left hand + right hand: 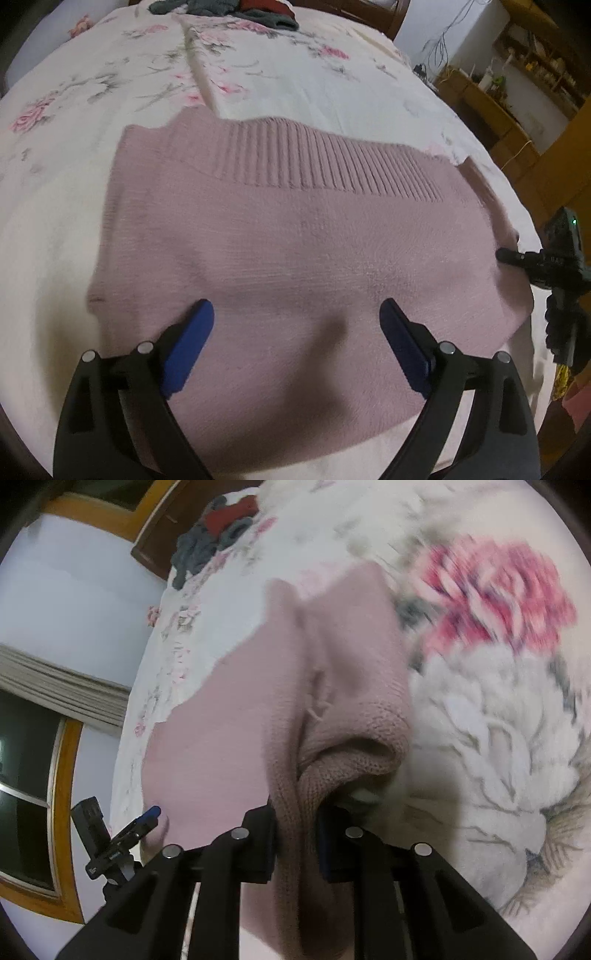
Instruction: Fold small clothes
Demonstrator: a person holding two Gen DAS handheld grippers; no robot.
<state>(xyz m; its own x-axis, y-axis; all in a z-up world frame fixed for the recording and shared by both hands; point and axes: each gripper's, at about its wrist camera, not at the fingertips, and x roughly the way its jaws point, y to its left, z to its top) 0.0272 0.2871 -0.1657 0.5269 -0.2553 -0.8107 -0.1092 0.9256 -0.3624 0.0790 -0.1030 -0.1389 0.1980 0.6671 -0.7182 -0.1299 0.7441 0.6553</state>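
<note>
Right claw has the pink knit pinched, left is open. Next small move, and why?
Probably carry the right claw across to fold its edge of the pink knitted sweater over. It is shut on bunched fabric; the open left claw hovers over the flat body on the floral bedsheet.

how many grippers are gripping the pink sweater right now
1: the right gripper pinches the pink sweater at its edge; the left gripper hangs open above it.

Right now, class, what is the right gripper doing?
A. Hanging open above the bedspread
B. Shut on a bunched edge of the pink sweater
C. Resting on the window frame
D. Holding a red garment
B: in the right wrist view the right gripper has its jaws closed on a bunched fold of the pink sweater, while the left gripper is open above it.
</note>
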